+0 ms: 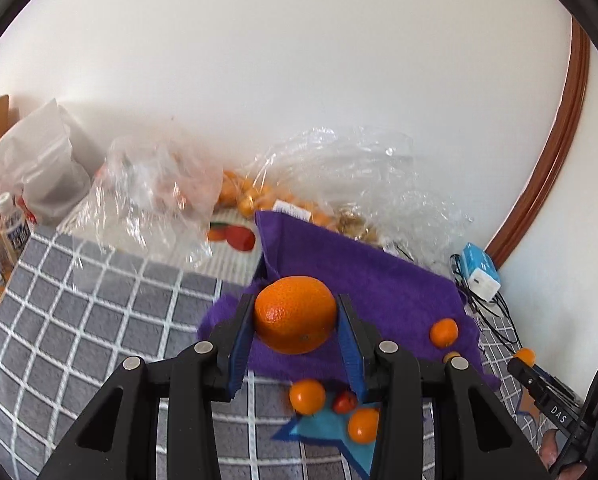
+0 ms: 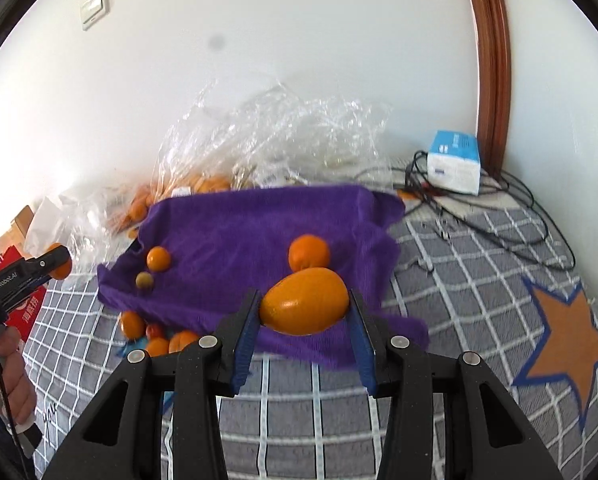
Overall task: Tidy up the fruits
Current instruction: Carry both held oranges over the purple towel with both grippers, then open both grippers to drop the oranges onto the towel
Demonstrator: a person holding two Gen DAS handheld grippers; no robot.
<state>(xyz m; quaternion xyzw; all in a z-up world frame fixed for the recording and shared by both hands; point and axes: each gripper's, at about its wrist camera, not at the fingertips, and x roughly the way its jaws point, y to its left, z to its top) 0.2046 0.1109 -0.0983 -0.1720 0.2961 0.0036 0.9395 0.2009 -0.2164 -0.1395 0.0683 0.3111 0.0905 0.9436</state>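
Going left to right across the left wrist view, clear plastic bags [image 1: 155, 196] of small oranges are slumping against the wall at ten to twelve o'clock, with the purple cloth [image 1: 363, 280] spreading below them over the grey checked cover [image 1: 79, 300]. At the centre the left gripper [image 1: 295, 316] is holding a round orange [image 1: 295, 314], its jaws clamped on the fruit's two sides and carrying it clear above the cloth. Loose small oranges are lying at three o'clock on the cloth [image 1: 444, 332] and at five o'clock beside the blue star patch [image 1: 327, 428].

In the right wrist view, the left gripper is showing again at nine o'clock. Small fruits are resting on the cloth's left part, and another orange [image 2: 309, 252] is sitting just behind the centre. There the right gripper [image 2: 303, 308] is gripping an oval, smooth-skinned orange fruit [image 2: 303, 306], jaws pressed to its ends, lifted off the cloth. A blue-and-white box [image 2: 455, 162] among black cables is lying at two o'clock.

Both fruits are probably being held side-on so they cannot roll out, ready for sorting into separate groups.
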